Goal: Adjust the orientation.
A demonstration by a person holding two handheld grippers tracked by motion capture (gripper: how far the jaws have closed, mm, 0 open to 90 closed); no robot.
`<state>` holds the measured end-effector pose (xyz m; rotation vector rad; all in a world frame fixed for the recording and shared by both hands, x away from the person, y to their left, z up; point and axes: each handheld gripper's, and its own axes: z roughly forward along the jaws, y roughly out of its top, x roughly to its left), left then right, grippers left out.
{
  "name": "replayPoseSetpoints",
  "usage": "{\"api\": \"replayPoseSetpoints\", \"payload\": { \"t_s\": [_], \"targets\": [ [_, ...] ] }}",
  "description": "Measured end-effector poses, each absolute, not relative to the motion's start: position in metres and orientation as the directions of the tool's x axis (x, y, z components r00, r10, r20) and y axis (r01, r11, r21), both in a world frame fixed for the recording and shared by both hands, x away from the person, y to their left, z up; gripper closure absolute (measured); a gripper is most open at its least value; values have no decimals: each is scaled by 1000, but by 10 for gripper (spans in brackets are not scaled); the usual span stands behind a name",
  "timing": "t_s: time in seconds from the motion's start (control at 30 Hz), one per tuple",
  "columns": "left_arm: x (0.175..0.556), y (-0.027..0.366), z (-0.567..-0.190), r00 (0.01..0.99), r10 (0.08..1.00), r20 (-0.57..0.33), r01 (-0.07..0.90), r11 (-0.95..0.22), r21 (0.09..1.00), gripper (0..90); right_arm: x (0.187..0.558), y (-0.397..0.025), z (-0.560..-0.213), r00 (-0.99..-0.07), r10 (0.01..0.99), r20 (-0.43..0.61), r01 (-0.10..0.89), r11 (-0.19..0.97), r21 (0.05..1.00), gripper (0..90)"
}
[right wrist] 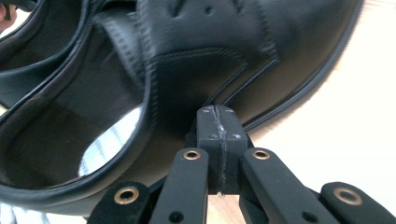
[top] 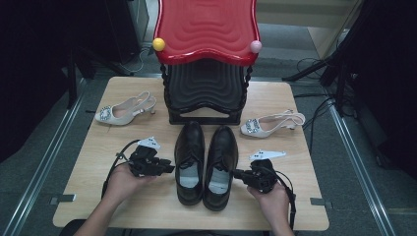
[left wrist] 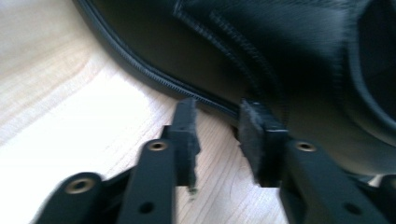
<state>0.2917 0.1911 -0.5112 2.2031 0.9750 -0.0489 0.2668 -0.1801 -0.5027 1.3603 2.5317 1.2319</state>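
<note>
Two black leather lace-up shoes stand side by side mid-table, toes pointing away: the left shoe (top: 190, 162) and the right shoe (top: 221, 166). My left gripper (top: 169, 167) points at the left shoe's outer side. In the left gripper view it (left wrist: 217, 126) is open, a narrow gap between its pads, tips right at the sole edge of the shoe (left wrist: 261, 51). My right gripper (top: 237, 173) points at the right shoe's outer side. In the right gripper view its pads (right wrist: 217, 123) are pressed together with nothing between them, tips against the shoe's side (right wrist: 187, 60).
A shoe rack with a red top (top: 206, 24) and a black lower shelf (top: 205, 93) stands at the table's back. A beige slingback heel (top: 125, 110) lies left of it, another (top: 271, 124) right. The wooden table (top: 98, 196) has bare room along its front.
</note>
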Motion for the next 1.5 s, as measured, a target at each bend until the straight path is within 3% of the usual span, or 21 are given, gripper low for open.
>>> {"api": "replayPoseSetpoints", "payload": {
  "t_s": [0.1, 0.57, 0.73, 1.03, 1.5],
  "targets": [
    [296, 186, -516, 707, 625, -331, 676, -458, 578, 743, 270, -180, -505, -616, 708, 346, 707, 301, 640, 900],
    [297, 186, -519, 692, 624, -364, 692, -427, 582, 750, 281, -170, -506, -614, 713, 340, 700, 292, 652, 900],
    [296, 185, -521, 689, 597, -410, 701, -406, 587, 900, 286, -169, -506, -615, 713, 337, 698, 293, 653, 900],
    [292, 182, -523, 675, 587, -447, 717, -381, 583, 900, 293, -169, -505, -613, 719, 327, 696, 295, 655, 900],
    [279, 167, -522, 723, 531, -441, 682, -452, 575, 899, 312, -180, -502, -587, 747, 312, 704, 279, 654, 900]
  ]
}}
